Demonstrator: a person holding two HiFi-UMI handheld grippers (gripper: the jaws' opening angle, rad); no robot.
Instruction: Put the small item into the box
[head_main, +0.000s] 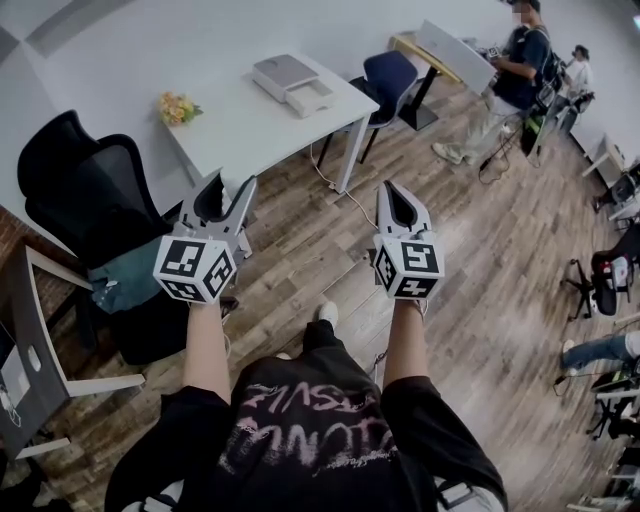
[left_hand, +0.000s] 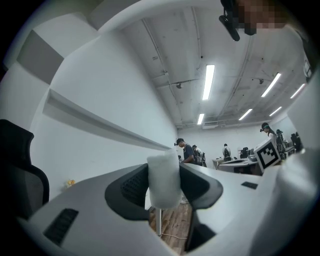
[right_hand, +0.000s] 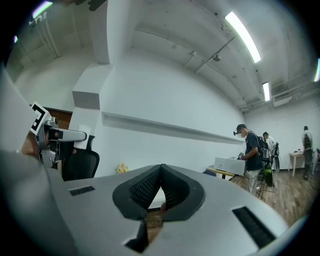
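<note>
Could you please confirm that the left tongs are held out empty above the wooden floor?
Not quite. The left tongs are held out above the wooden floor, but they are not empty: they grip a white item, as the left gripper view shows.

I'm working in an open-plan office. Ahead of my jaws stands a white rectangular tabletop (head_main: 240, 120) on a wood-plank floor (head_main: 500, 270), with a black mesh swivel chair (head_main: 85, 185) to their left and a blue padded chair (head_main: 388, 75) beyond. Further off, people (head_main: 515, 65) stand at desks under long ceiling strip lights (left_hand: 207, 82).
</note>
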